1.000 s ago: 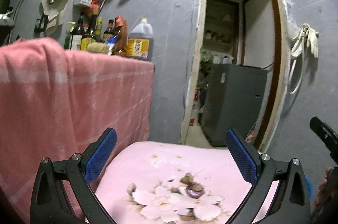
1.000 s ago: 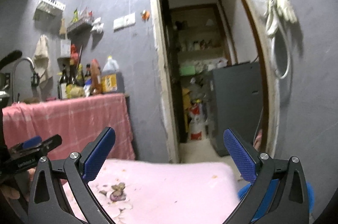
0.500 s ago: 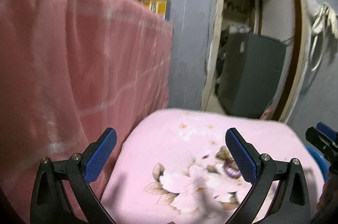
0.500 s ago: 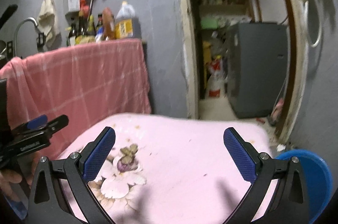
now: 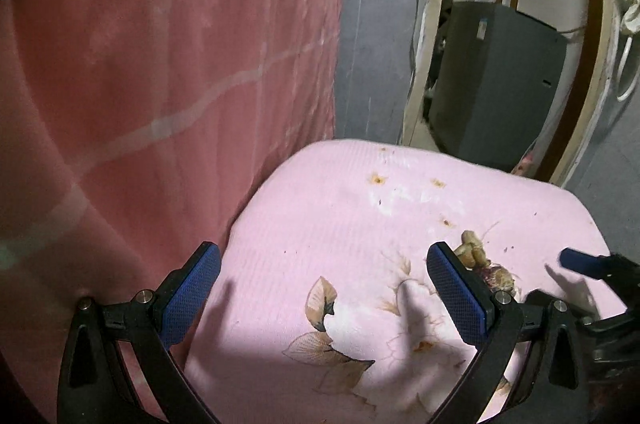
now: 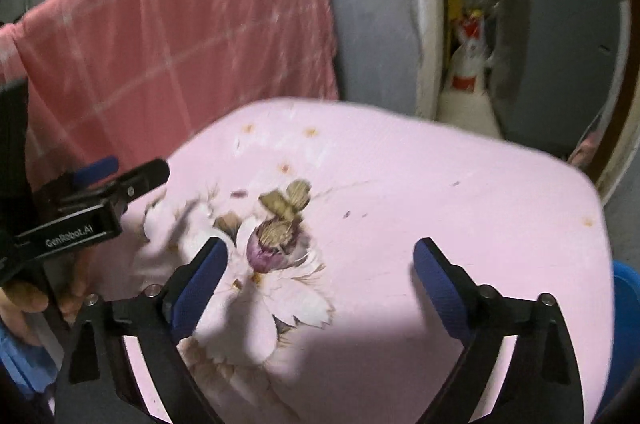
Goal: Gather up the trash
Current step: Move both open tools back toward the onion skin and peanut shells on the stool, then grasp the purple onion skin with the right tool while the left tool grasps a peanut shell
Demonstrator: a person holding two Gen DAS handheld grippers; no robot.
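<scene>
The pink cloth [image 6: 440,192] carries a white-and-brown flower print. On it lies a purple-and-tan onion scrap [image 6: 274,242]. Behind it hangs a salmon towel [image 6: 180,36] with pale checks.

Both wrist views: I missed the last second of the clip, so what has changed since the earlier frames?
Both grippers tipped downward toward the pink cloth; the shelves and sink left view. The right gripper closed in on the purple onion scrap. The left gripper neared too. Both jaws stayed open and empty; the scraps stayed put.

left gripper [image 5: 324,288]: jaws wide apart, holding nothing | right gripper [image 6: 320,276]: jaws wide apart, holding nothing
</scene>
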